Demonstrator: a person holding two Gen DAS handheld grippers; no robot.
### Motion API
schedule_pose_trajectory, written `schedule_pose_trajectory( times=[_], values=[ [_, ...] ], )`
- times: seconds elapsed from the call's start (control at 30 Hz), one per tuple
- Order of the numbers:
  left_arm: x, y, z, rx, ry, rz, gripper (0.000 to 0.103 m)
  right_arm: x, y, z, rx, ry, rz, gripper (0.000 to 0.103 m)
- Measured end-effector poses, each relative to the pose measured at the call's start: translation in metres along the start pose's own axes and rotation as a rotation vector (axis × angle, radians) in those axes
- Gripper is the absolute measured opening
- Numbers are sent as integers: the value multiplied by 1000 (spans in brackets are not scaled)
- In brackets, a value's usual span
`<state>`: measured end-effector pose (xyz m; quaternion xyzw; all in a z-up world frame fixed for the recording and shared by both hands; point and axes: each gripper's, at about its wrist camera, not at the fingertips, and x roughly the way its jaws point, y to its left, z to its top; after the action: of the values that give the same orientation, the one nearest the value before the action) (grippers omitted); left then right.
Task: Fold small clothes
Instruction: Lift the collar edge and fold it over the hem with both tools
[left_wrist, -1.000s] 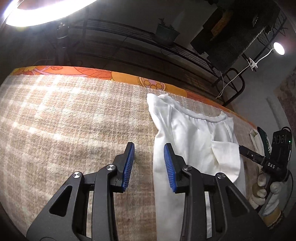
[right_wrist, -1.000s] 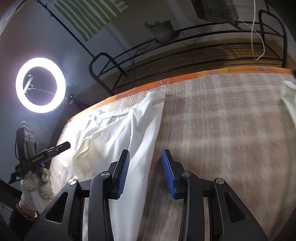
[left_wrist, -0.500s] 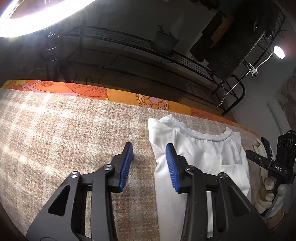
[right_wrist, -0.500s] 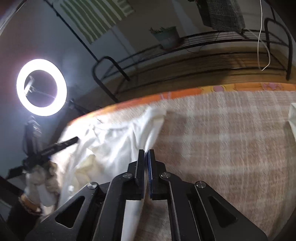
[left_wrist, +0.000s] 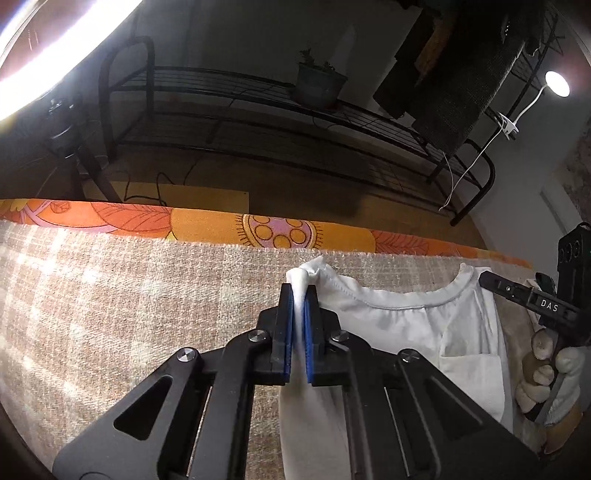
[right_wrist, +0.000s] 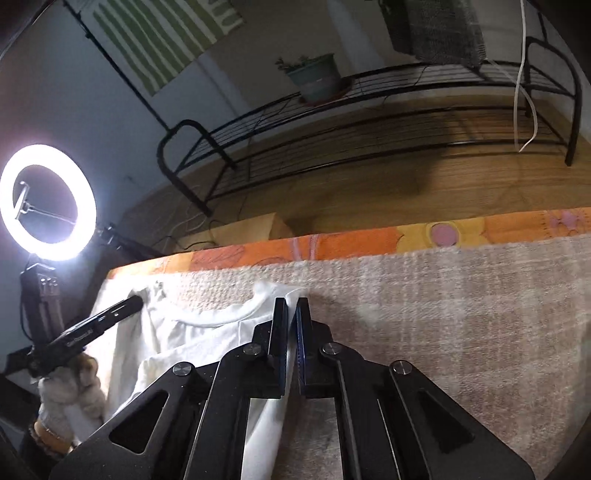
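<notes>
**Careful: two thin pinches on one small shirt**

Now the biggest thing in front of you is the checked blanket, and the white shirt lies flat on it with its neckline toward the blanket's far edge, just short of the orange flowered sheet beyond. That rough weave can drag at the cloth; lift too low and the body trails and creases instead of folding clean.

Your left gripper has just been closing and now clamps a small bunch of the shirt's far left corner, a knot of cloth poking out past the tips. Your right gripper is closed on the far right corner, by the neckline, though only a thin edge seems caught. I judge that hold the weaker one: pull unevenly and it may slip free.

The folded-in flap sits loose on the shirt's front, nearer you than the neckline; a quick swing could flip it open.
</notes>
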<state>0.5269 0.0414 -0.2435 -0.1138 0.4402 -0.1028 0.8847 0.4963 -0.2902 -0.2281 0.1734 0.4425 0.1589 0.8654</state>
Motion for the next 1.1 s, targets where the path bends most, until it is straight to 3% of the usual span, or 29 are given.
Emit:
schedule_pose_trajectory(
  times=[0.17,0.37,0.63,0.87,1.1],
  values=[
    [-26,-3,2,-12,-52,-12,2,-18,8,2,-20,-48,14,3],
    [-88,-21,-1,46,-127,-14,2,-60,30,1,-46,-96,32,3],
    [-169,-35,-32,108,-190,-25,2,-131,64,-18,-90,-126,51,3],
    [-223,-39,-82,101,-190,-32,2,-183,84,-67,-117,-118,74,3],
    [-256,-47,-162,144,-139,-23,2,-219,99,-143,-160,-84,51,3]
  ],
)
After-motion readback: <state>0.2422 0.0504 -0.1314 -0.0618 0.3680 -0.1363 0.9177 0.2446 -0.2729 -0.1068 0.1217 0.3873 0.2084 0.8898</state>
